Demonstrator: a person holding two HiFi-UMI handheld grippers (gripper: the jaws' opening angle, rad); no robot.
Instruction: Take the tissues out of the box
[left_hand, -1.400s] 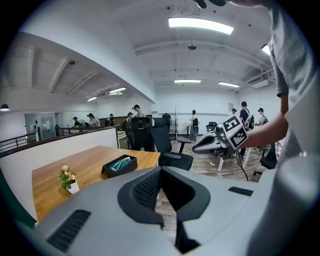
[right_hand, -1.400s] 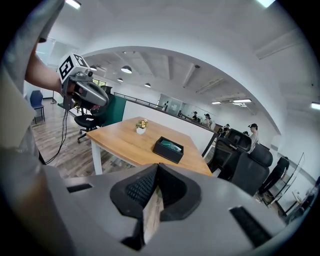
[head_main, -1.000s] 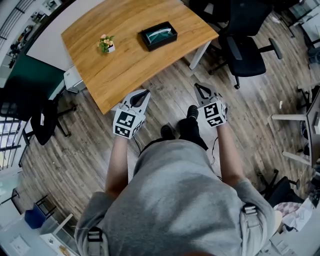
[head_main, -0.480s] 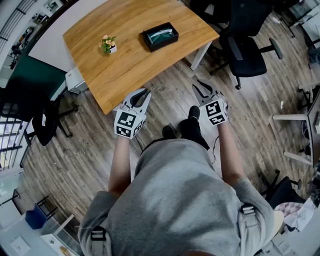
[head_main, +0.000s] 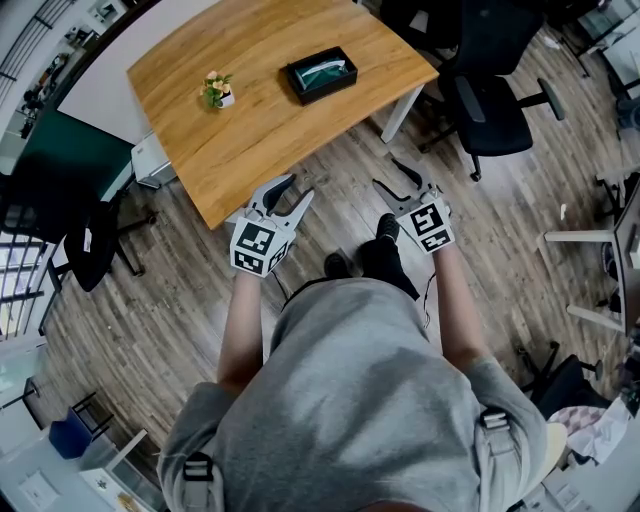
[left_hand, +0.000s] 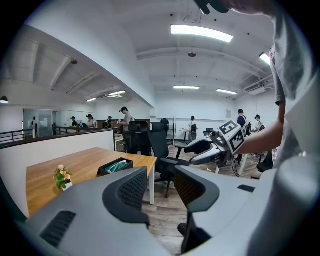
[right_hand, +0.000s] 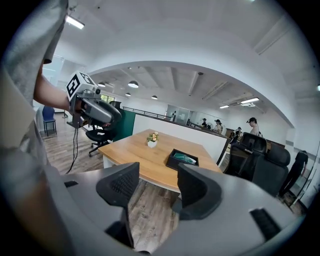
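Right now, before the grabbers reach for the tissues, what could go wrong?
The small flower pot stands near the tissue box on the table; the left gripper, reaching across, might tip it. Nothing holds the box down, so tugging a tissue could lift the whole box. The right gripper, like the left, is empty with jaws opening, short of the table; a shallow pinch may slip off the tissue.

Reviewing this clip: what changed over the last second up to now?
The left gripper and right gripper went from jaws together to apart; both are opening, with nothing between them. Nothing was taken hold of. The person stayed short of the table; the tissue box and flower pot stayed put.
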